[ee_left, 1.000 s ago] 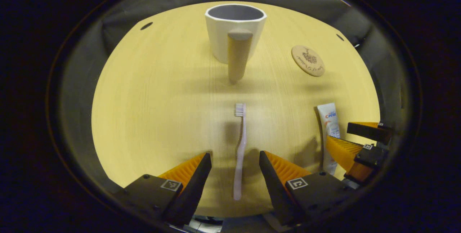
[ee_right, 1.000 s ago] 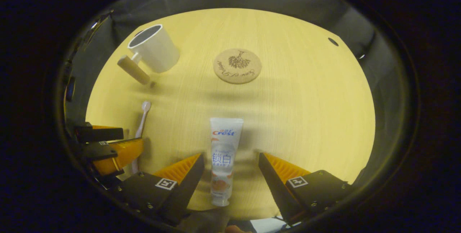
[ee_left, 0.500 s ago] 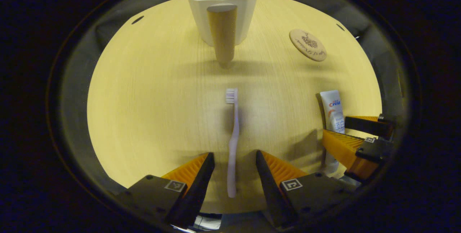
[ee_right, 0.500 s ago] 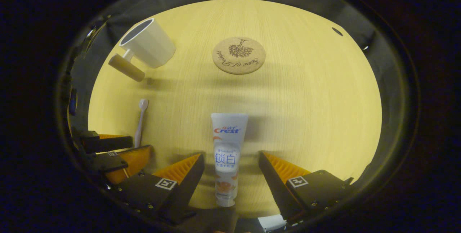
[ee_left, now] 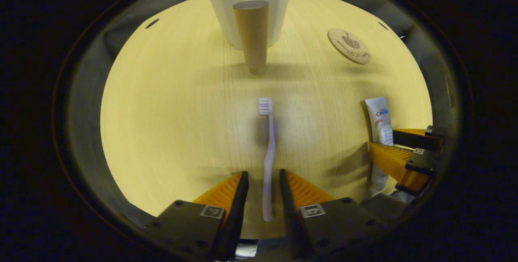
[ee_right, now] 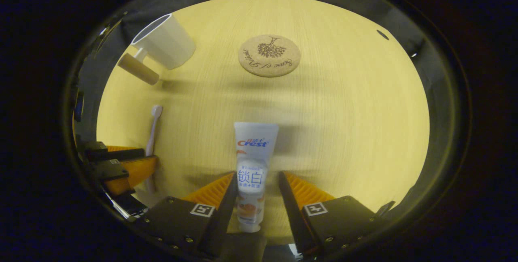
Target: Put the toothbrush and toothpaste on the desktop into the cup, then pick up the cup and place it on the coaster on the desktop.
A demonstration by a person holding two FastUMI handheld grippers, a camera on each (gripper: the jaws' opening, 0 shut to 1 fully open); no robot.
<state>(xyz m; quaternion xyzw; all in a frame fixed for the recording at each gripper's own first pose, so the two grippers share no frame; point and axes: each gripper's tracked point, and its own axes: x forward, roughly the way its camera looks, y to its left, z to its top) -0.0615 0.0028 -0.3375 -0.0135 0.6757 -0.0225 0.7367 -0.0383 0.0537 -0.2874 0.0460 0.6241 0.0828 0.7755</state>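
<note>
A pale pink toothbrush [ee_left: 269,140] lies flat on the wooden desktop, bristles toward the cup. My left gripper [ee_left: 263,173] straddles its handle, open, with a thin gap on each side. The white toothpaste tube [ee_right: 255,148] lies between the fingers of my right gripper [ee_right: 257,174], which is open and narrowed close to the tube. The white cup [ee_left: 275,15] with a wooden handle [ee_left: 251,31] stands upright at the far side. A round cork coaster [ee_right: 269,55] lies flat to its right. In the left gripper view the right gripper [ee_left: 398,150] sits over the tube [ee_left: 379,120].
The light wooden desktop [ee_left: 170,112] is round-edged with small dark holes [ee_left: 152,23] near its far corners. Dark cloth walls surround it. In the right gripper view the cup [ee_right: 168,41], the toothbrush [ee_right: 151,128] and the left gripper [ee_right: 125,160] stand at the left.
Both grippers have come lower and forward over their objects. Their fingers have narrowed a lot, the left around the toothbrush handle, the right around the tube. Neither object has moved.
</note>
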